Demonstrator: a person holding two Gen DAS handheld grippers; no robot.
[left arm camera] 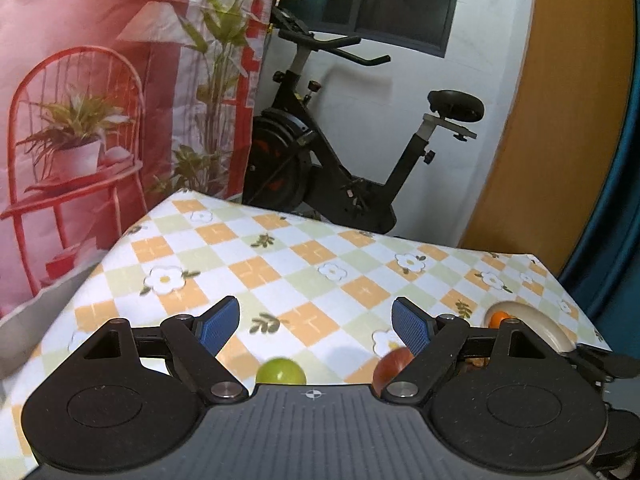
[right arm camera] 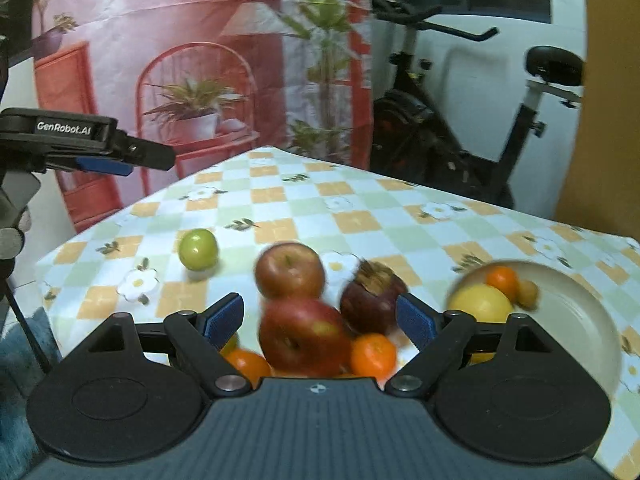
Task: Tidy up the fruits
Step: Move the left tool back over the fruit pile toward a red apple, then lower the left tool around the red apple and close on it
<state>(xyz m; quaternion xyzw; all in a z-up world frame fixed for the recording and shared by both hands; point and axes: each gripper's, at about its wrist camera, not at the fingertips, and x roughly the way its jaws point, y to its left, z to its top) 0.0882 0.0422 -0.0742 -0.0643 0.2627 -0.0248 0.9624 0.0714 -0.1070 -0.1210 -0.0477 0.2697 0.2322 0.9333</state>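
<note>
1. Right wrist view: the right gripper (right arm camera: 319,316), black with blue ribbed pads, stands with its jaws spread wide above the table; fruit lies between the fingers in the picture, but neither pad presses on any of it.
2. Nearest the jaws lies a large red apple (right arm camera: 304,336), with a second red apple (right arm camera: 289,270) just behind it and a dark purple mangosteen (right arm camera: 372,300) with a dry brown cap to their right.
3. A small orange tangerine (right arm camera: 373,355) sits below the mangosteen; another orange fruit (right arm camera: 249,365) shows by the left finger, partly hidden.
4. A round green fruit (right arm camera: 198,249) lies apart from the cluster, further left.
5. On the right, a cream round plate (right arm camera: 580,320) holds a yellow lemon (right arm camera: 480,303), a small orange (right arm camera: 502,279) and a small tan fruit (right arm camera: 527,292), blurred.
6. All rest on a checked orange, green and white floral tablecloth (right arm camera: 360,216).
7. Left wrist view: the left gripper (left arm camera: 316,326) is likewise wide open and holds nothing, above bare cloth.
8. A black exercise bike (left arm camera: 340,152) stands behind the table.
</note>
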